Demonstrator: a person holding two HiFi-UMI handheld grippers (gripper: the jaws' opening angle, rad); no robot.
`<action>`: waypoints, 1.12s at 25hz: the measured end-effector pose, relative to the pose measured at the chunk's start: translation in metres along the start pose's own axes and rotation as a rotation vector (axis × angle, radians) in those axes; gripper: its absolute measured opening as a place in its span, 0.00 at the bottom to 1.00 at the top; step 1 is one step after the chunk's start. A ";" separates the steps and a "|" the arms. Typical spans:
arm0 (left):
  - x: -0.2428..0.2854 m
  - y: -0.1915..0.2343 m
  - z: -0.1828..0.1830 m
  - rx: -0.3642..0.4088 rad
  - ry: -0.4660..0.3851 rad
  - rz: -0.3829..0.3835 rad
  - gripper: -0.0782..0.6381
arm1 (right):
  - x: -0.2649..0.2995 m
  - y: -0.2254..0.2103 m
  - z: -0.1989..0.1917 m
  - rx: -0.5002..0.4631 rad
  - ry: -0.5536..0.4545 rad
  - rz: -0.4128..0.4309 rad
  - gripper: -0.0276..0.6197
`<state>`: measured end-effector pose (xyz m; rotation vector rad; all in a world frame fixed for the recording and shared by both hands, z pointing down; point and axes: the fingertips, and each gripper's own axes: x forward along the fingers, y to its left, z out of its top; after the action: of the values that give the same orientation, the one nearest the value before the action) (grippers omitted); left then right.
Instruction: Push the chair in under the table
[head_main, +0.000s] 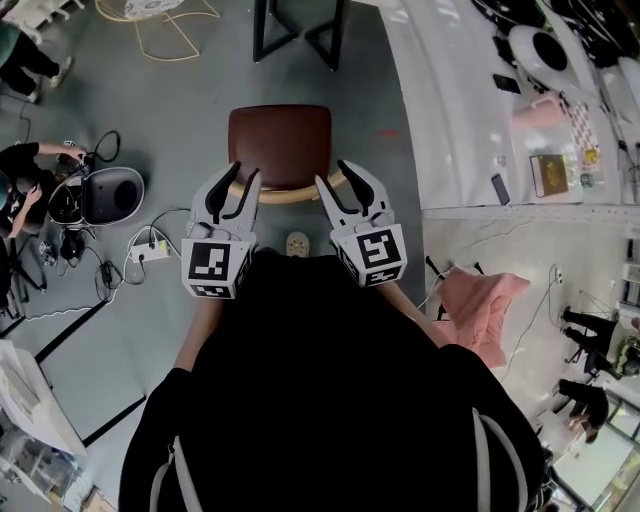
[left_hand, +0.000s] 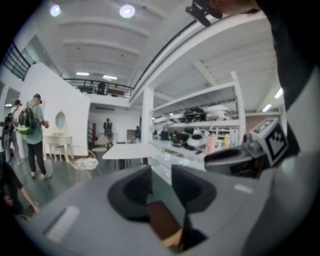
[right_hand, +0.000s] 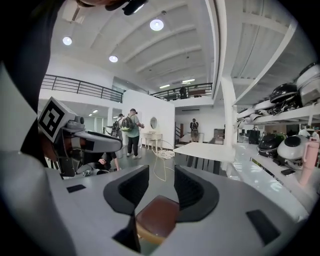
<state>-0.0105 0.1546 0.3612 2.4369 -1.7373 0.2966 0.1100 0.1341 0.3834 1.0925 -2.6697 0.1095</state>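
Head view — left gripper (head_main: 232, 190), right gripper (head_main: 345, 188): fingers (head_main: 217, 196) straddle chair rail (head_main: 290, 197)

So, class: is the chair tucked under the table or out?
Out: the chair shows its whole seat, short of the table legs.

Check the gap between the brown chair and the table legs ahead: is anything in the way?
Nothing. In the head view only bare grey floor separates the chair from the table legs.

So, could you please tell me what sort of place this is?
Probably a big open showroom or test hall: a balcony railing under a high ceiling, white shelves of kitchen appliances, and cables across the grey floor.
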 end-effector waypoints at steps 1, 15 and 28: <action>0.003 0.001 -0.003 0.000 0.012 -0.006 0.29 | 0.003 0.000 -0.005 0.000 0.019 0.012 0.23; 0.039 0.019 -0.059 0.024 0.175 -0.112 0.33 | 0.036 0.004 -0.066 -0.007 0.226 0.109 0.27; 0.048 0.021 -0.151 0.099 0.357 -0.281 0.37 | 0.051 0.030 -0.150 -0.224 0.460 0.257 0.29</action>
<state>-0.0270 0.1372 0.5194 2.4622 -1.2465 0.7437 0.0846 0.1454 0.5428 0.5689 -2.3203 0.0918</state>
